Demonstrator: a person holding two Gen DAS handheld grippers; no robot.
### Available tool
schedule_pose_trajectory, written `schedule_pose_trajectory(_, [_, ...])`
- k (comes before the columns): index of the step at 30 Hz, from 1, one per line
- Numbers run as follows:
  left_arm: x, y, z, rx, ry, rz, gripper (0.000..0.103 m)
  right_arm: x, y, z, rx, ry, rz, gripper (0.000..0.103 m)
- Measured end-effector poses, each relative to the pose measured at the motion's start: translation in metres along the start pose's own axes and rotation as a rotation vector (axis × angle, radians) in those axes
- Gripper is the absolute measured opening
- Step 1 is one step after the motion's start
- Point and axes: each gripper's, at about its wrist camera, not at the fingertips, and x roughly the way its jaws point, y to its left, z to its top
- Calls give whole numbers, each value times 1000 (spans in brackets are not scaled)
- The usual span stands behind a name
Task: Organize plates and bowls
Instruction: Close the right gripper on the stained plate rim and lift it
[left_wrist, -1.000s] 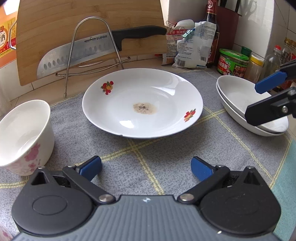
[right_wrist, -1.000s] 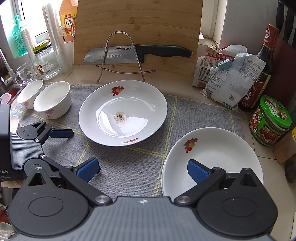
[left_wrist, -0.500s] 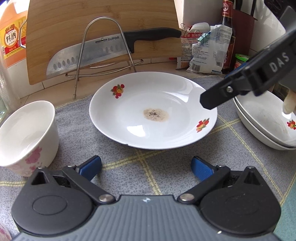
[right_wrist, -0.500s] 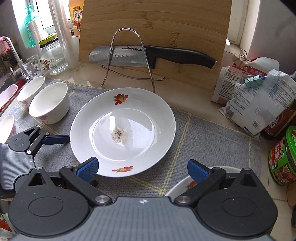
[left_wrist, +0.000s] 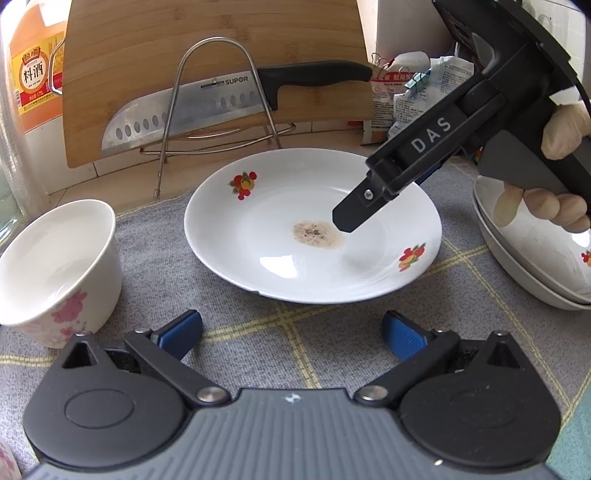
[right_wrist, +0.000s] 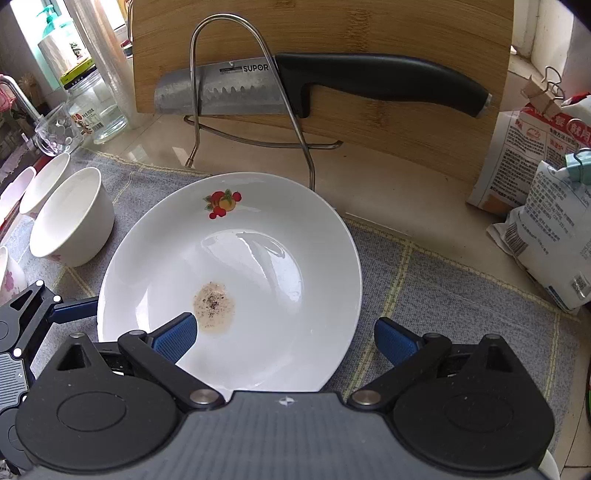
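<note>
Over plate (right_wrist: 236, 266) w/ crumbs, our right gripper (right_wrist: 284, 334) & left gripper (left_wrist: 291, 332) gape empty; we'd pinch rim squarely.

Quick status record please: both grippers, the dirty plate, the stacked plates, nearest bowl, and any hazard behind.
left gripper: jaws open, low over the mat, short of the plate
right gripper: jaws open, straddling the plate's right rim
dirty plate: flat on grey mat, brown residue at centre
stacked plates: right of it, under the gloved hand
bowl: left, upright
knife: on wire rack against cutting board
</note>
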Motion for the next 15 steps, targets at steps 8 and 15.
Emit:
schedule_pose_trajectory(8, [4,4,5,7,-9,-10,103,12,1,6,-32,14,29,103])
schedule_pose_trajectory(15, [8,5,7,32,-31,-38,103,17,-4,17,-42,8,57,103])
